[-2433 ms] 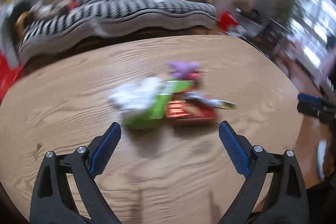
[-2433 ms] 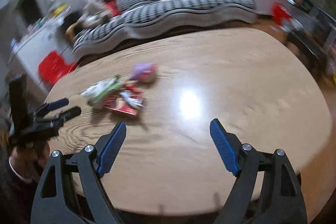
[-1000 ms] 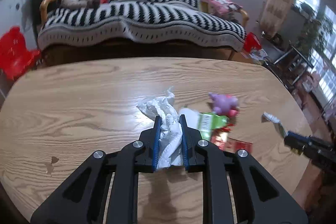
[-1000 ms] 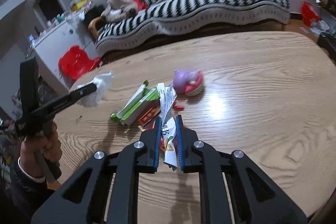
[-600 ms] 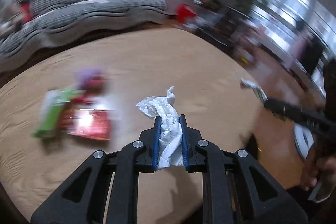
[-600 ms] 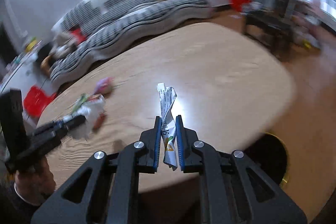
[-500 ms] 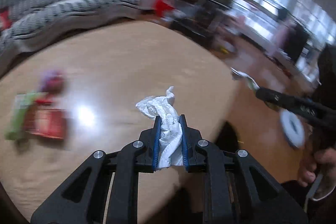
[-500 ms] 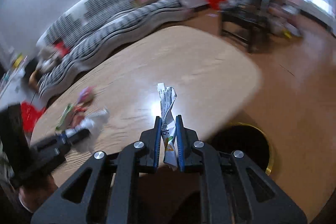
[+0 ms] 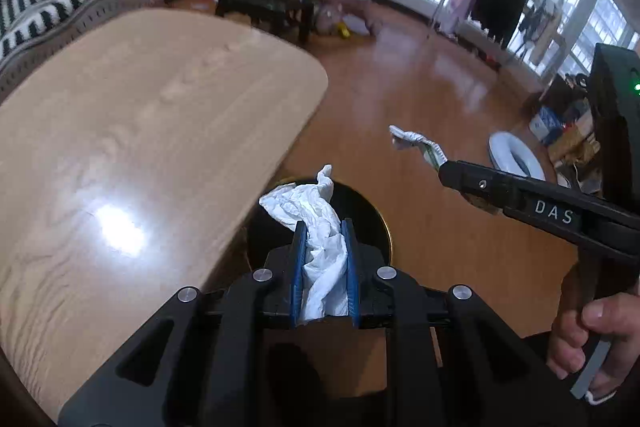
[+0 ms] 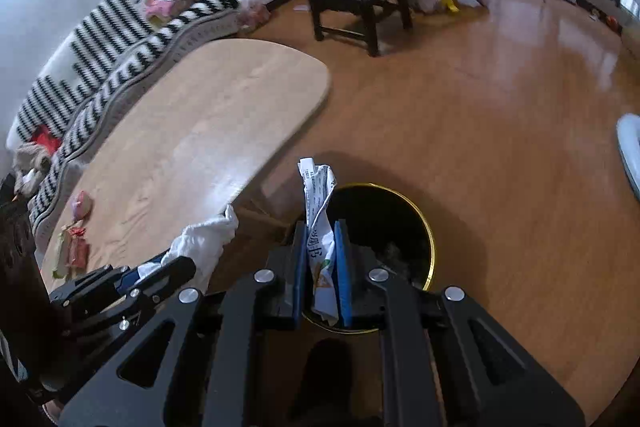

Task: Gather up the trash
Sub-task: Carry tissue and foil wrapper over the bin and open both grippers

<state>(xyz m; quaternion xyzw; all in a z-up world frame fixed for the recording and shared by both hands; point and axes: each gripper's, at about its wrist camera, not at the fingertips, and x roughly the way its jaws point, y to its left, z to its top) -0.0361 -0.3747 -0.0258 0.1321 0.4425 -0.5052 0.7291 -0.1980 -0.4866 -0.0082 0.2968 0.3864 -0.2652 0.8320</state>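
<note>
Tissue (image 9: 320, 227), crumpled and white, sits pinched in the left tool (image 9: 323, 259) above the bin (image 9: 386, 227). Beside it, the right tool (image 10: 320, 267) pinches a printed wrapper (image 10: 318, 211) over that bin's gold rim. More wrappers (image 10: 72, 251) lie on the worktop (image 10: 208, 115), well away from the bin.

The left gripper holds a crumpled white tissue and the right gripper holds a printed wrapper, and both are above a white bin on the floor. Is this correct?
Only the bin's colour is wrong: the bin is black with a gold rim, as the right wrist view shows. The left gripper does hold the crumpled white tissue, and the right gripper the printed wrapper.
</note>
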